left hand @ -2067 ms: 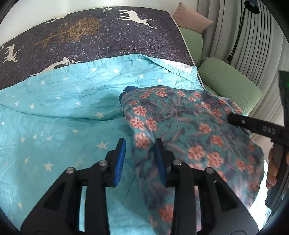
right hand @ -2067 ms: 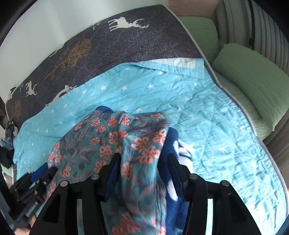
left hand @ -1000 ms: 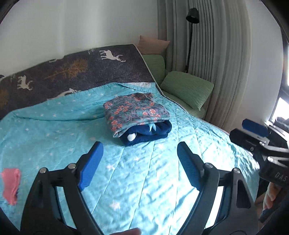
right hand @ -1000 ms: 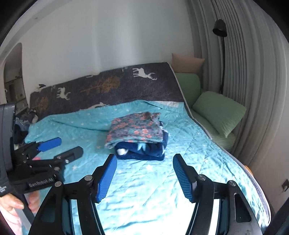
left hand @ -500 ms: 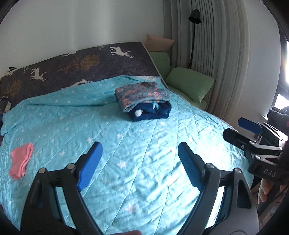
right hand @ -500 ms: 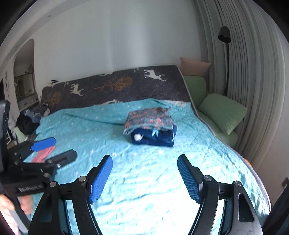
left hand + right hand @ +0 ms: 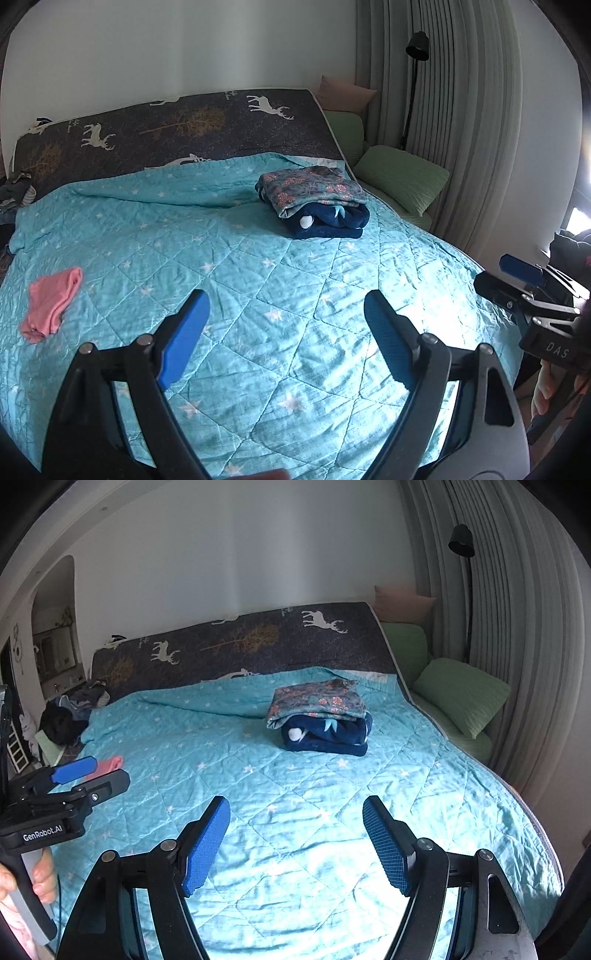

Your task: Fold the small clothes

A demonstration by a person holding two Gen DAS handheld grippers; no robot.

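Observation:
A folded floral teal garment point(image 7: 312, 188) lies on top of a folded navy garment point(image 7: 332, 221), stacked at the far right of the bed; the stack also shows in the right wrist view point(image 7: 319, 705). A small pink garment point(image 7: 51, 304) lies crumpled at the bed's left side, partly hidden behind the left gripper in the right wrist view point(image 7: 109, 765). My left gripper point(image 7: 284, 325) is open and empty, well back from the stack. My right gripper point(image 7: 295, 830) is open and empty, also far from the stack.
The bed has a turquoise star quilt point(image 7: 258, 280) and a dark deer-print cover point(image 7: 177, 125) at the head. Green pillows point(image 7: 402, 177) lie along the right by grey curtains and a floor lamp point(image 7: 415, 66). Dark clothes point(image 7: 70, 709) pile at the far left.
Both grippers let go of the floral garment, opened wide and drew back from the stack toward the foot of the bed. The pink garment came into view.

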